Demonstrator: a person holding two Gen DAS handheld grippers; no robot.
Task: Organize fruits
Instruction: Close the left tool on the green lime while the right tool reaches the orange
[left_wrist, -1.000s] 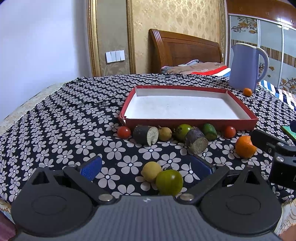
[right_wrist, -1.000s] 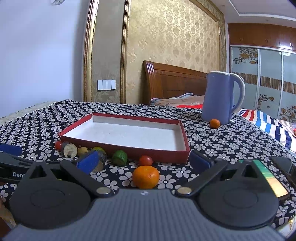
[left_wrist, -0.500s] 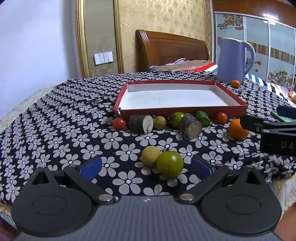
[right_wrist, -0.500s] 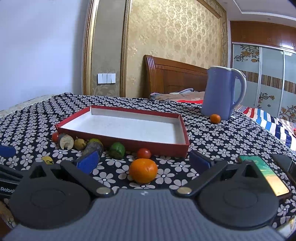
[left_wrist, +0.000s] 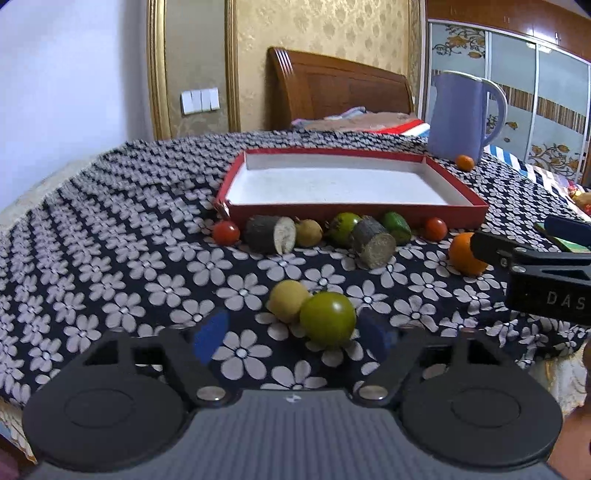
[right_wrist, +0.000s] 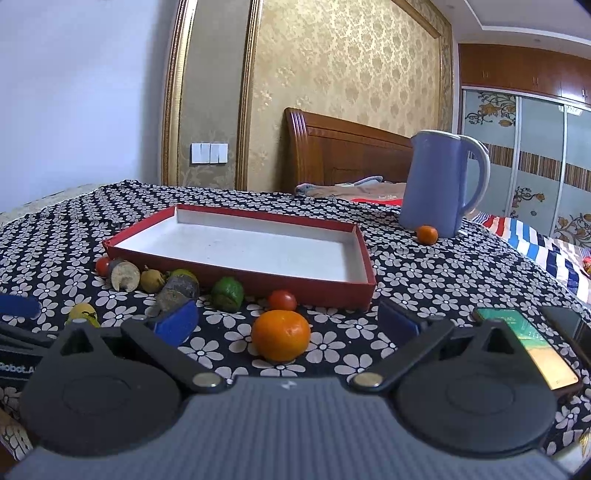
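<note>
A red tray (left_wrist: 354, 216) with a white floor lies on the flowered table; it also shows in the right wrist view (right_wrist: 236, 273). In front of it lies a row of small fruits and two dark cut stumps (left_wrist: 267, 233). My left gripper (left_wrist: 293, 338) is open, just behind a green fruit (left_wrist: 327, 318) and a yellow fruit (left_wrist: 288, 300). My right gripper (right_wrist: 286, 321) is open, with an orange (right_wrist: 280, 339) between its fingers, not gripped. The right gripper also shows in the left wrist view (left_wrist: 532, 254), beside that orange (left_wrist: 463, 254).
A blue kettle (right_wrist: 441, 188) stands at the back right with a small orange (right_wrist: 427, 234) at its foot. A phone (right_wrist: 532, 350) lies at the right, near the table edge. A wooden headboard (left_wrist: 338, 94) stands behind the table.
Both grippers pulled back and rose slightly; the fruits look a little farther off. The left view turned a bit, so the right gripper shows more at its right edge. Nothing was gripped.
</note>
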